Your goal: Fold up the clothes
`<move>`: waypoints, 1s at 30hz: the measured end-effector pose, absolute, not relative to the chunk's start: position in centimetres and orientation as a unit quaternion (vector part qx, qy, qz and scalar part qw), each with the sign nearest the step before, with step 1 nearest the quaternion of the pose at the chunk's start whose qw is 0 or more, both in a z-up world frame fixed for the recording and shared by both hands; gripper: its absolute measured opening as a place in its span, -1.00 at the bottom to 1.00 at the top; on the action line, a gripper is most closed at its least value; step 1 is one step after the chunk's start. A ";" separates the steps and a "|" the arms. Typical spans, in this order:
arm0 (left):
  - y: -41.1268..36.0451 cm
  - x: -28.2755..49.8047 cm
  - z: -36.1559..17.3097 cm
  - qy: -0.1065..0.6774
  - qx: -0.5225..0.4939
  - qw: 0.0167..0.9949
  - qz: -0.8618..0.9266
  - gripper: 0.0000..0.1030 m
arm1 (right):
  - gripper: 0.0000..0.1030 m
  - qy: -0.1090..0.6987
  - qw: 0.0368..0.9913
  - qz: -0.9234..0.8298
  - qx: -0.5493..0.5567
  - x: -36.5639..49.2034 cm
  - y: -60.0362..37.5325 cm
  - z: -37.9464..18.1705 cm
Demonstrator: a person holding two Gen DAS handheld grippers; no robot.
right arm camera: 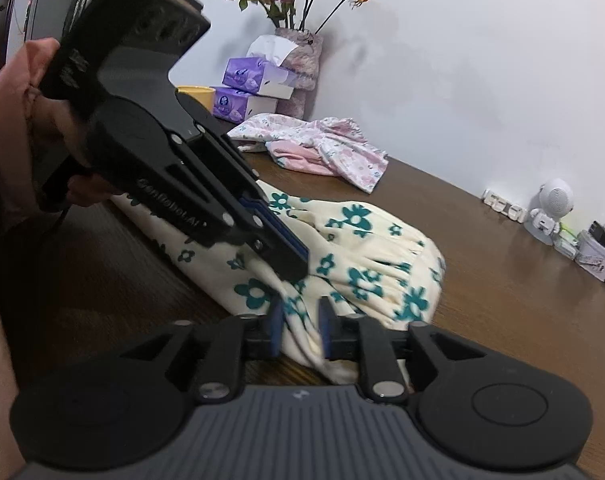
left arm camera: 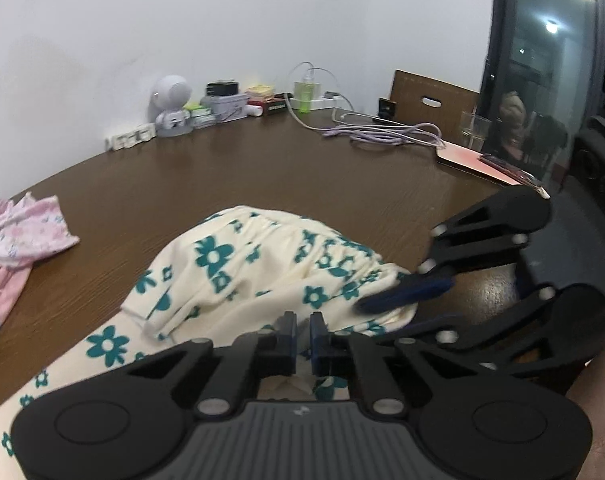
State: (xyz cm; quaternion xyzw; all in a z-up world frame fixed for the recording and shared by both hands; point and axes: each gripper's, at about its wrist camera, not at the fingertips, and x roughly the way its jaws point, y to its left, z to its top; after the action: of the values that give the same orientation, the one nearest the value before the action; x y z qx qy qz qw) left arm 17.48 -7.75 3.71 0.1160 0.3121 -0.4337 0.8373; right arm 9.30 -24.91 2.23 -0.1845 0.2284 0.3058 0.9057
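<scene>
You've got both grippers on the cream garment with teal flowers (left arm camera: 238,280), which sits mid-frame on the brown table (left arm camera: 222,168), bunched and partly doubled over rather than flat. Your left gripper (left arm camera: 302,334) has its jaws nearly closed, pinching a fold of that fabric at the lower centre of its view. Your right gripper (right arm camera: 300,322) is a bit wider, with a gathered bunch of the same cloth squeezed between its pads. So you're mid-fold on this piece: it's nowhere near a neat rectangle. The pink floral clothes (right arm camera: 326,148) lie rumpled in the upper middle of the right view, not folded flat, so I'd guess those need doing too.
</scene>
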 end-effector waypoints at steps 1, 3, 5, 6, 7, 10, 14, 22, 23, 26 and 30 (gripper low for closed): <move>-7.7 17.6 3.7 0.312 0.115 0.838 -0.433 -0.89 | -0.41 0.226 0.907 0.304 -0.184 9.0 -25.5 2.4; -7.6 17.7 3.8 0.312 0.114 0.838 -0.432 -0.89 | -0.32 0.227 0.909 0.295 -0.189 8.6 -26.5 2.5; -7.5 17.6 3.8 0.311 0.114 0.841 -0.428 -0.89 | -0.27 0.228 0.911 0.284 -0.193 8.4 -27.4 2.5; -7.5 17.6 3.9 0.310 0.114 0.842 -0.427 -0.88 | -0.27 0.229 0.913 0.276 -0.195 8.5 -27.8 2.5; -7.4 17.5 4.0 0.310 0.114 0.843 -0.426 -0.88 | -0.27 0.231 0.914 0.269 -0.196 8.6 -28.2 2.5; -7.2 17.1 4.2 0.307 0.113 0.843 -0.426 -0.83 | -0.45 0.238 0.913 0.273 -0.188 9.4 -28.7 2.3; -7.2 16.3 4.5 0.298 0.114 0.842 -0.436 -0.36 | -0.76 0.237 0.905 0.295 -0.193 10.2 -27.7 2.4; -8.6 16.1 3.3 0.309 0.135 0.830 -0.445 -0.39 | -0.77 0.246 0.898 0.294 -0.218 11.2 -26.1 2.1; -8.9 16.3 2.9 0.315 0.139 0.831 -0.437 -0.61 | -0.77 0.247 0.900 0.293 -0.208 11.2 -26.4 2.1; -8.6 16.7 2.7 0.323 0.127 0.834 -0.429 -0.68 | -0.73 0.249 0.906 0.291 -0.179 11.2 -27.3 2.4; -8.4 16.8 2.6 0.324 0.121 0.835 -0.428 -0.68 | -0.60 0.251 0.914 0.288 -0.139 11.1 -28.5 2.7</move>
State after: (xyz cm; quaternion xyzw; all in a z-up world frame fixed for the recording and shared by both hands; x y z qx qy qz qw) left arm 16.84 -8.43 2.61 0.1206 0.3236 -0.4283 0.8350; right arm 11.14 -28.45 2.68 -0.1390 0.2508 0.2876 0.9138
